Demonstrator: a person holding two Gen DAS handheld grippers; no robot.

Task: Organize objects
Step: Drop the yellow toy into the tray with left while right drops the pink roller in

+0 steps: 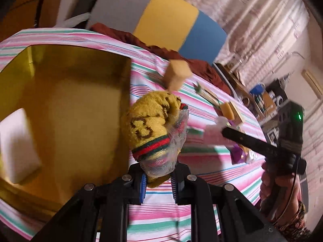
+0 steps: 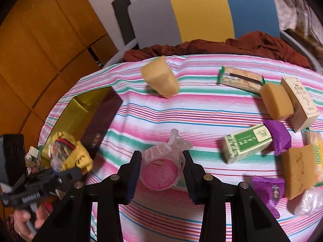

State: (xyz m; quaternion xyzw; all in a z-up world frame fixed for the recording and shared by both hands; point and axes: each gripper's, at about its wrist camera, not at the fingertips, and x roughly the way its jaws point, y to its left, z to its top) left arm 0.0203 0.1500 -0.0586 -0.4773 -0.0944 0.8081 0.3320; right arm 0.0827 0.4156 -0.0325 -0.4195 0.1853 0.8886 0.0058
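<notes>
- Snag risk first: left gripper [image 1: 158, 183] clamped on the tail end of a rolled yellow knit sock bundle in loose clear netting [image 1: 155, 133], hanging just beside the near wall of the open gold-lined rectangular box [image 1: 66, 92]. Only pinched at the bottom, so could easily flop or slide out short of the box and land on the pink-and-green striped cloth [image 1: 201, 161].
- Netting looks baggy (classic), might catch on a finger pad at release and drag the bundle back out.
- Right gripper [image 2: 161, 167] closed around a pink ribbed hair roller with a clear plastic clip shell [image 2: 161, 165], held just over the cloth. Squashy hollow thing, could pop sideways or twist in the grip.
- Collision worry: both hands near each other, same box probably the target for both. Could bump if heading in together.
- White block [image 1: 19, 147] already sitting in the box corner, plenty of room otherwise.
- Pale yellow sponge wedge [image 2: 160, 79], green carton [image 2: 247, 146], purple wrapper [image 2: 279, 137] still out on the cloth, easy to knock on the way past.
</notes>
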